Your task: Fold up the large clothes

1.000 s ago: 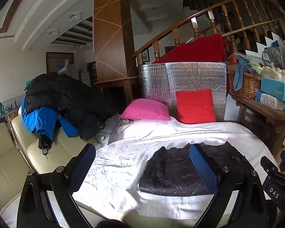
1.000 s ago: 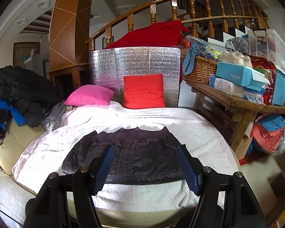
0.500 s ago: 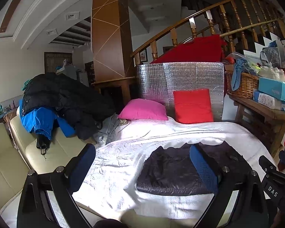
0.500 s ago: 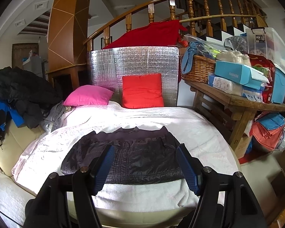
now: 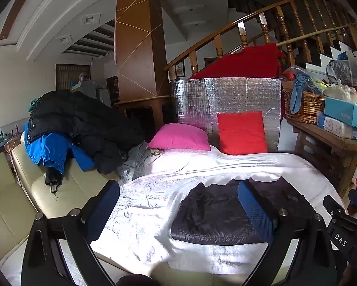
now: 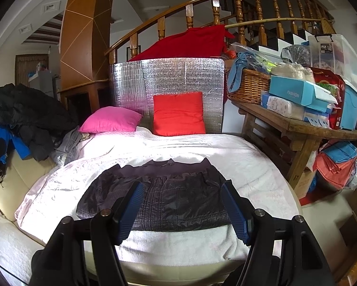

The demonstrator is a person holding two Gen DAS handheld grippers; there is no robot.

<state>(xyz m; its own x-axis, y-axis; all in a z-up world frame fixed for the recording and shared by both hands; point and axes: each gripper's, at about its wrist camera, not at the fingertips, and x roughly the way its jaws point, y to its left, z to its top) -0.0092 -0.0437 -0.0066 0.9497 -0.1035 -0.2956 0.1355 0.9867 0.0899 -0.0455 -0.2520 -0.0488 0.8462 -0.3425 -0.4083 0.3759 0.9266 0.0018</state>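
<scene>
The dark quilted jacket (image 6: pixel 161 197) lies flat, already folded to a rectangle, on the white bedspread (image 6: pixel 226 147). It looks light, soft and slippery, so it is best pinched at its near corners. Left gripper (image 5: pixel 178 205) and right gripper (image 6: pixel 182 205) hover above it, tilted slightly down, jaws apart and empty.

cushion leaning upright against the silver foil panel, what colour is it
Red cushion, plain with no pattern; clearest in the right wrist view.

Both wrist views face the bed (image 5: pixel 154 202) from its near edge; left view sits further left.
</scene>
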